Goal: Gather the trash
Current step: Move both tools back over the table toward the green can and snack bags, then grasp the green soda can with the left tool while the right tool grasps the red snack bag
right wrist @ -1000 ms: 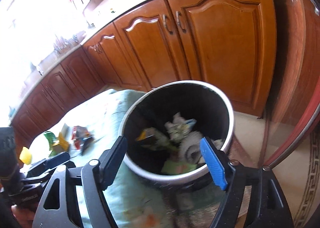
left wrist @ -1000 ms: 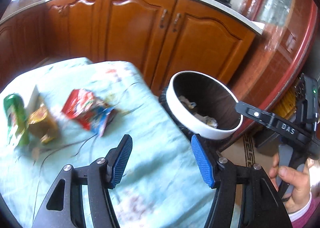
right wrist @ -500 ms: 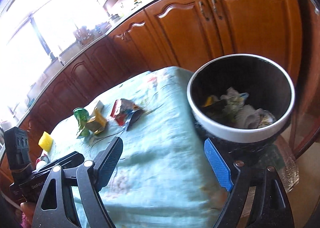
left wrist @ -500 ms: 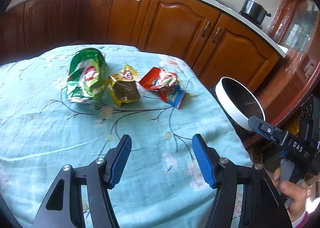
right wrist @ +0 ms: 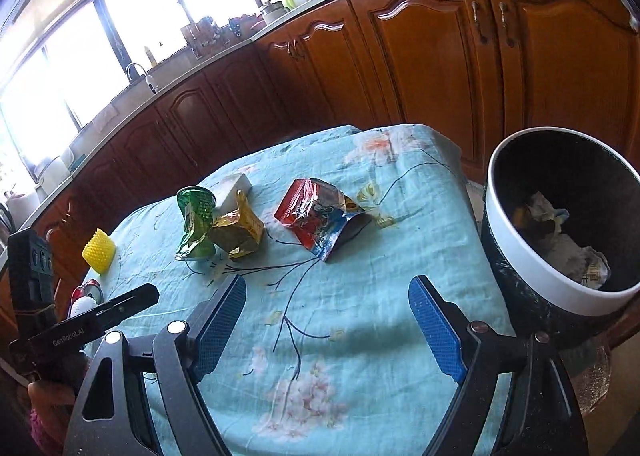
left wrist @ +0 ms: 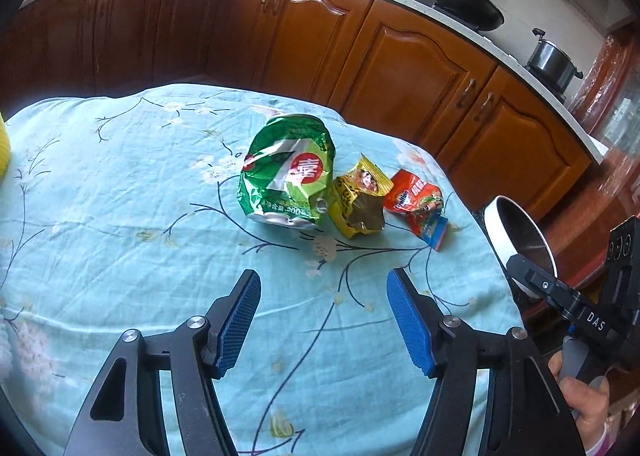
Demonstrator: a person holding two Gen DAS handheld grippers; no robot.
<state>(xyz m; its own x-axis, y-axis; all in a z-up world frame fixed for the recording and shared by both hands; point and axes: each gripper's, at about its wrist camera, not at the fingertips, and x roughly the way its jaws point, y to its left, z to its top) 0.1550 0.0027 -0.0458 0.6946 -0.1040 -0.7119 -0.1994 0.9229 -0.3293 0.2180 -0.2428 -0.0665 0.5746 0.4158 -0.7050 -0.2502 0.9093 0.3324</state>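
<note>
Three crumpled wrappers lie on the blue floral tablecloth (left wrist: pixel 120 184): a green bag (left wrist: pixel 288 176), a yellow one (left wrist: pixel 360 200) and a red one (left wrist: pixel 420 204). In the right wrist view the same green bag (right wrist: pixel 196 224), yellow wrapper (right wrist: pixel 236 232) and red wrapper (right wrist: pixel 320 216) show. My left gripper (left wrist: pixel 322 314) is open and empty, short of the wrappers. My right gripper (right wrist: pixel 326 326) is open and empty above the cloth. The white-rimmed trash bin (right wrist: pixel 516 244) stands off the table's right edge with trash inside; it also shows in the left wrist view (left wrist: pixel 494 224).
A yellow ridged object (right wrist: pixel 99 254), a white box (right wrist: pixel 232 190) and a red-and-white item (right wrist: pixel 86 292) sit toward the table's left side. Wooden kitchen cabinets (left wrist: pixel 400 68) run behind the table. A wok (left wrist: pixel 468 8) and a pot (left wrist: pixel 554 60) stand on the counter.
Both grippers have swung left, away from the bin and toward the wrappers on the table. Both stay open and empty.
</note>
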